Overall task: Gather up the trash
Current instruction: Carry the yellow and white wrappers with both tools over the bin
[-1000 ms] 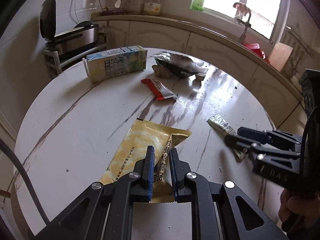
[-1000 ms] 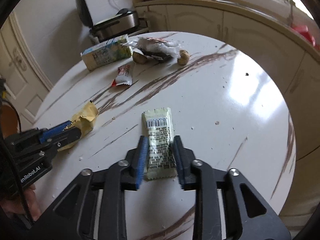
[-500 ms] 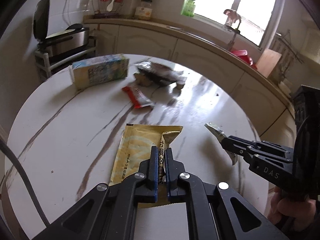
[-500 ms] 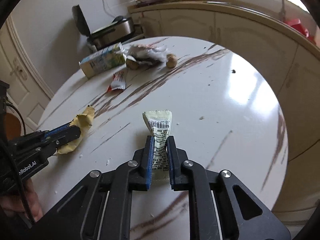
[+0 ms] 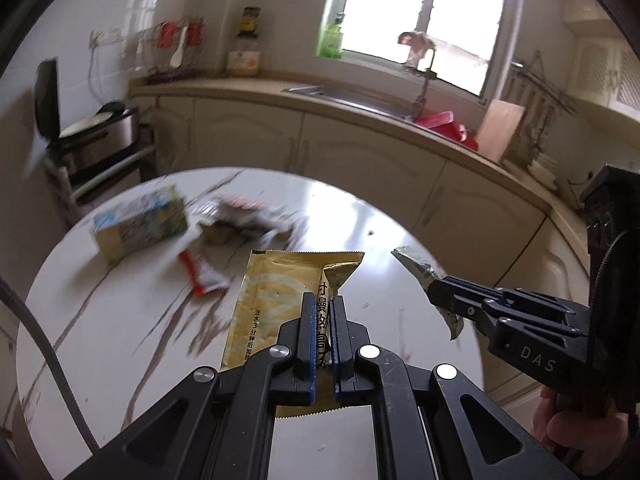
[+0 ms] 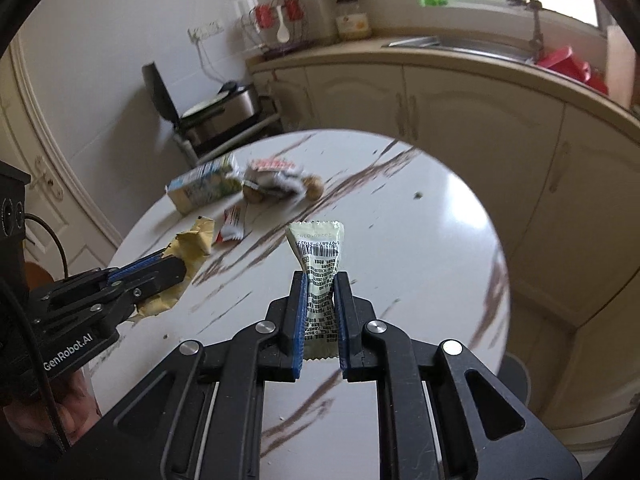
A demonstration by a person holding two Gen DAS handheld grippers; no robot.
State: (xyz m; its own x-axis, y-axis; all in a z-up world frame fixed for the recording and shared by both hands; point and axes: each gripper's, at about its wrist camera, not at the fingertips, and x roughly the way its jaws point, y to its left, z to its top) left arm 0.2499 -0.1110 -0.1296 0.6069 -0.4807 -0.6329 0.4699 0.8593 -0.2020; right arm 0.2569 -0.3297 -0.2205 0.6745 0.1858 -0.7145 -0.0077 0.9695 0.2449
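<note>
The left hand-held gripper (image 5: 322,312) is pinching the yellow wrapper (image 5: 276,300) along its folded middle, the blue pads pressed close on the foil, and the wrapper hangs clear above the table (image 5: 120,320). The right hand-held gripper (image 6: 320,296) is clamped on the pale green sachet (image 6: 318,256), squeezing it into a waist, with the sachet's printed top standing upright beyond the pads and off the table. In the left wrist view the right hand-held gripper shows to the right of the yellow wrapper, the sachet sticking out of it at an angle. Taking the milk carton (image 6: 204,190) as landmark: it lies on its side at the far edge of the table; just beside it to the right is a crumpled silver-and-red bag (image 6: 276,176) with two brown lumps (image 6: 314,186) against it, too blurred to identify. Nearer than the carton lies a small red and white wrapper (image 6: 232,228), flat on the table and apart from both grippers. Behind the carton, off the table, stands an open-lidded metal appliance (image 6: 216,112) on a rack. Nothing lies between the grippers and the remaining litter. Brown streaks and a few dark specks mark the tabletop.
</note>
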